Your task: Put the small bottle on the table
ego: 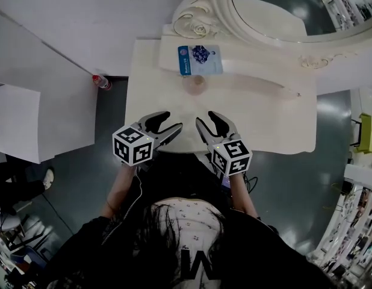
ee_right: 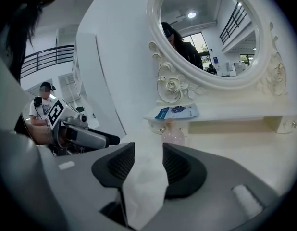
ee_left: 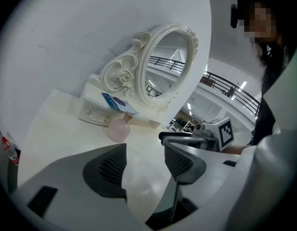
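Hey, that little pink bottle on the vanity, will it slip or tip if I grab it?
The bottle looks round-bellied and smooth, so it may slip when squeezed. It seems to be glass: probably fragile, heavyish for its size. With a bulbous body, a push could tip it and set it rolling.

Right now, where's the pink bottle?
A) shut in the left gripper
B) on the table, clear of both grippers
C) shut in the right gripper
B: the pink bottle stands on the table near the mirror, while the left gripper and right gripper sit at the near edge, open, with nothing between the jaws.
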Demonstrator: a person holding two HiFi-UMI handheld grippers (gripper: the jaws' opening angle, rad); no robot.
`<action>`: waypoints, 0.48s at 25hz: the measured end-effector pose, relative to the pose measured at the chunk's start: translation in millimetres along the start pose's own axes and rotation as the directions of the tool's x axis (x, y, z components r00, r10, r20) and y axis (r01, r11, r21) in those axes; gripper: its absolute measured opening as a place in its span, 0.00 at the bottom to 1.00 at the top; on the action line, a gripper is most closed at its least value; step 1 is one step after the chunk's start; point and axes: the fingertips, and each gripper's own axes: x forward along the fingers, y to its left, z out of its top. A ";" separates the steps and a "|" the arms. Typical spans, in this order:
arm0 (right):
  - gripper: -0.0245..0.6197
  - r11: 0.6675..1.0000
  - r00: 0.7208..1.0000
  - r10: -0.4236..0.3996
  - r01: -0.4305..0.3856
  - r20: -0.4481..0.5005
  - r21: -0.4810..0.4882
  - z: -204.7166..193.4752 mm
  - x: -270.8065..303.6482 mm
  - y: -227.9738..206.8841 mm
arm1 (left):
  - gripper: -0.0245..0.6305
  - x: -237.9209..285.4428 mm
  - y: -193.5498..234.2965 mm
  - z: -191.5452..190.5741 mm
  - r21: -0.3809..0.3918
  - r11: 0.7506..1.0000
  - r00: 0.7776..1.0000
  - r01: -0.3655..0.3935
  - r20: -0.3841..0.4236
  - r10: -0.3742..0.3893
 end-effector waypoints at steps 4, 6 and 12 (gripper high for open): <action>0.33 1.000 1.000 0.011 -0.011 0.003 0.015 -6.4 -14.8 6.2 | 0.42 6.7 -12.7 -5.4 0.003 1.000 1.000 0.023 -0.004 -0.023; 0.33 1.000 1.000 0.016 -0.016 0.014 0.019 -6.2 -21.9 7.1 | 0.42 9.3 -19.9 -5.8 0.013 0.999 1.000 0.030 -0.005 -0.030; 0.22 1.000 0.998 0.010 -0.011 0.065 0.018 -7.7 -50.9 10.6 | 0.41 9.2 -48.9 -9.3 0.050 0.998 0.999 0.039 0.012 -0.040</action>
